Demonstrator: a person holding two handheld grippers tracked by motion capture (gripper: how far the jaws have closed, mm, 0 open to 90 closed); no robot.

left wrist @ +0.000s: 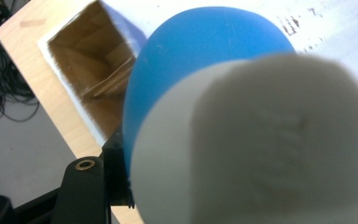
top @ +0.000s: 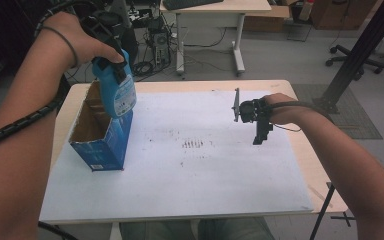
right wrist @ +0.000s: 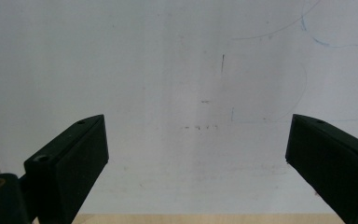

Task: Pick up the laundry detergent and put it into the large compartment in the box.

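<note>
- Nearest the lens in left gripper view: blurred white cap end of the blue plastic bottle w/ printed label (left wrist: 251,140), so close that its far end and most of the jaws are hidden; one black jaw shows at bottom left.
- High view: left gripper (top: 111,62) clenched on that bottle (top: 116,87), held upright by its top. Bottle's lower end is at the mouth of the open blue cardboard box w/ brown inside (top: 100,132); can't tell if it touches the box wall.
- Box stands on the white sheet (top: 205,175) covering the light wooden table (top: 320,165), directly below the left jaws. Its far wall is cut off by bottle + hand.
- Right gripper (top: 260,132) points down over the sheet, well apart from box. Right gripper view: jaws spread wide, nothing between them, only faint pen marks (right wrist: 223,63) beyond the tips.
- Right gripper body partly hidden by the right hand (top: 280,107).
</note>
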